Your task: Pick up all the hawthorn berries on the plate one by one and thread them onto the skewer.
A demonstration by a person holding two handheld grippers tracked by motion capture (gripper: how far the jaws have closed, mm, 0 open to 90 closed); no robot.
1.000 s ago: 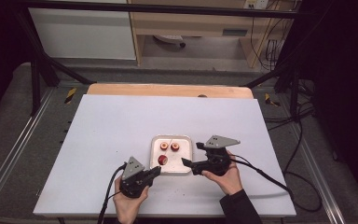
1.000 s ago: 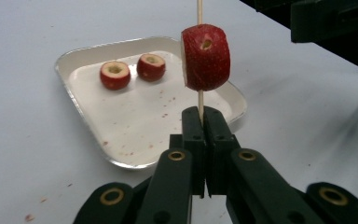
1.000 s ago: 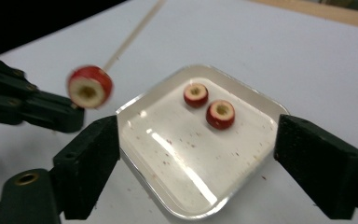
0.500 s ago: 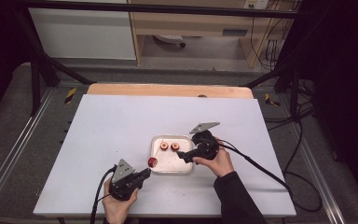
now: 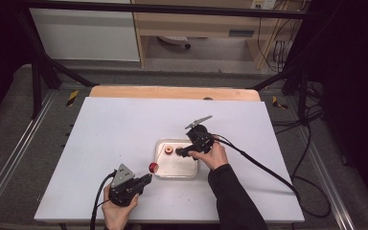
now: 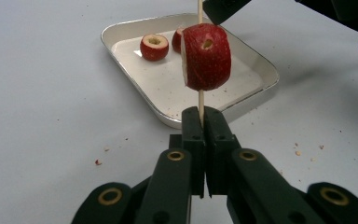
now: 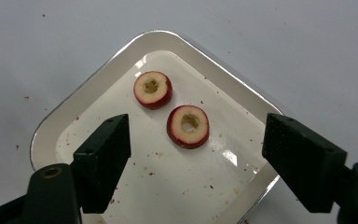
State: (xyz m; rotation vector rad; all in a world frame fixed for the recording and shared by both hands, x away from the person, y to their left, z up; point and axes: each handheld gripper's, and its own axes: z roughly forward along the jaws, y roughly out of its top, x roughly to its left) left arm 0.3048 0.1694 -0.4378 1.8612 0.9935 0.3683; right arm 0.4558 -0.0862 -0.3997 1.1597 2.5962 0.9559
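White tabletop [image 5: 124,129], lightly scattered with red crumbs, carries a shallow white tray [image 5: 191,173] near its front centre; a bare wooden strip runs along the far edge, with shelving and cables beyond in a dim room.

Left gripper [image 6: 200,122]: jaws pressed together on a thin wooden skewer [image 6: 199,9], which stands upright in the left gripper view. One cored red fruit slice on the skewer [image 6: 206,57] sits part-way up, clear of the jaws. In the high view this gripper [image 5: 147,178] rests just outside the tray's near-left corner.

Right gripper [image 7: 196,154]: jaws apart, nothing between the pads, though they have just been closing somewhat. It hovers over the tray, where two loose cored slices lie side by side, close but apparently not touching: the farther slice [image 7: 153,89] and the nearer slice [image 7: 188,126]. In the high view it is over the tray's far-right part [image 5: 182,152].

Judgement on the step: the work appears to be picking a loose slice for threading. Recommended practice: centre the nearer slice between the pads, descend squarely, and grip by the red skin with light pressure, since the flesh will likely bruise or split. Keep the cored hole unobstructed and facing the skewer tip. The left gripper should hold the skewer steady and upright.

Markings: no brand, label or legible writing is found on the tray, grippers or table.
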